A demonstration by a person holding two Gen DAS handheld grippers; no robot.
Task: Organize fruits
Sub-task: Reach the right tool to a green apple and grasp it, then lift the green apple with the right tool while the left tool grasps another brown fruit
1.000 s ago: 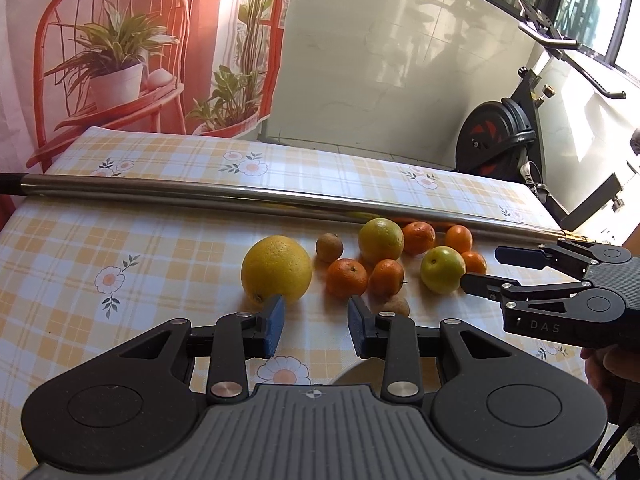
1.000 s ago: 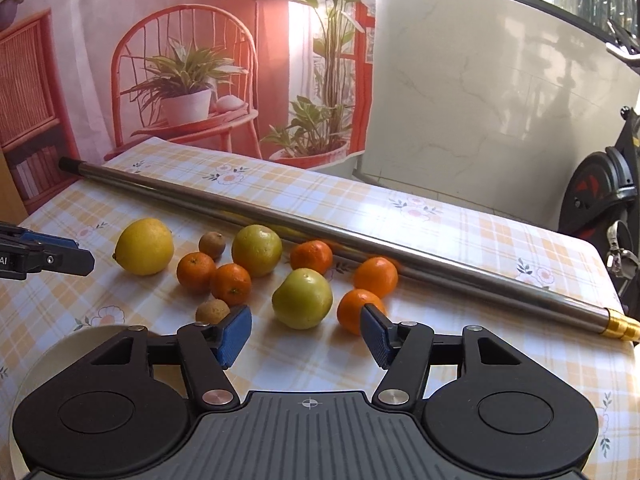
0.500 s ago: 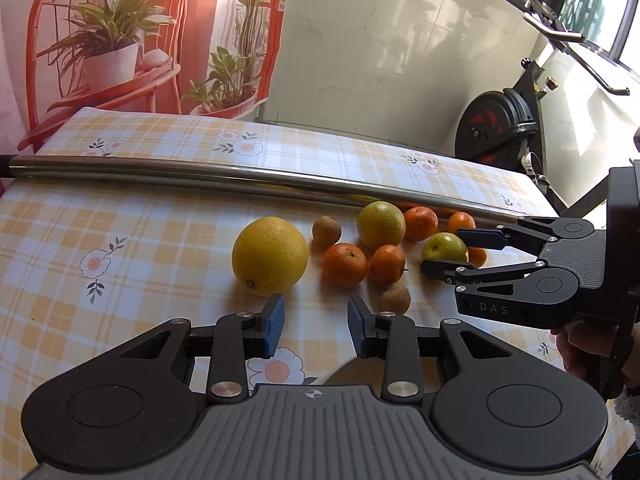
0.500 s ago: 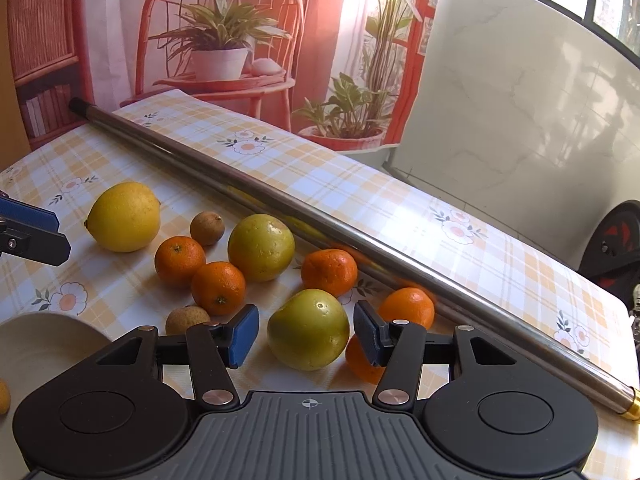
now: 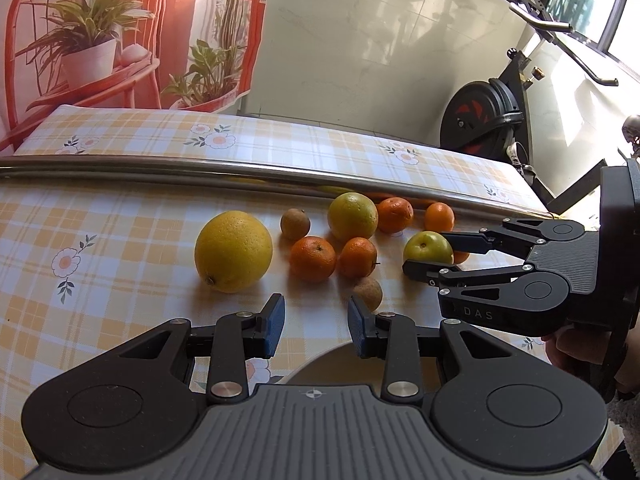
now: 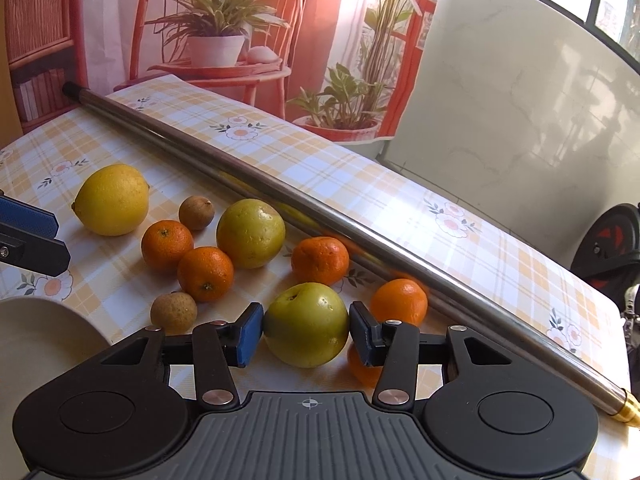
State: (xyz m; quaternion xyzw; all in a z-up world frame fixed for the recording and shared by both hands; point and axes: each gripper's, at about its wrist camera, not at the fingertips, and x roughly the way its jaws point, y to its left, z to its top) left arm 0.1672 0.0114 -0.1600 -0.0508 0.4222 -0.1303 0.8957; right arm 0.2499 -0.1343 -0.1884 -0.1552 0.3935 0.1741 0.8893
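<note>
Fruit lies on a checked tablecloth (image 5: 120,240). A green apple (image 6: 306,324) sits between the fingers of my right gripper (image 6: 306,330), which is open around it, pads close to its sides; the apple (image 5: 428,246) and that gripper (image 5: 426,254) also show in the left wrist view. My left gripper (image 5: 316,324) is open and empty, just short of a brown longan (image 5: 368,293). A big yellow lemon (image 5: 233,251), a yellow-green orange (image 5: 353,217), several small mandarins (image 5: 313,259) and another longan (image 5: 295,223) lie beyond.
A long steel pole (image 5: 240,174) lies across the table behind the fruit, with a brass tip (image 6: 626,414) at its right end. A white plate (image 6: 36,344) sits at the near edge, between the grippers. An exercise bike (image 5: 492,120) stands past the table's right side.
My right gripper has moved forward and down until its fingers stand on either side of the green apple. My left gripper has edged slightly closer to the fruit.
</note>
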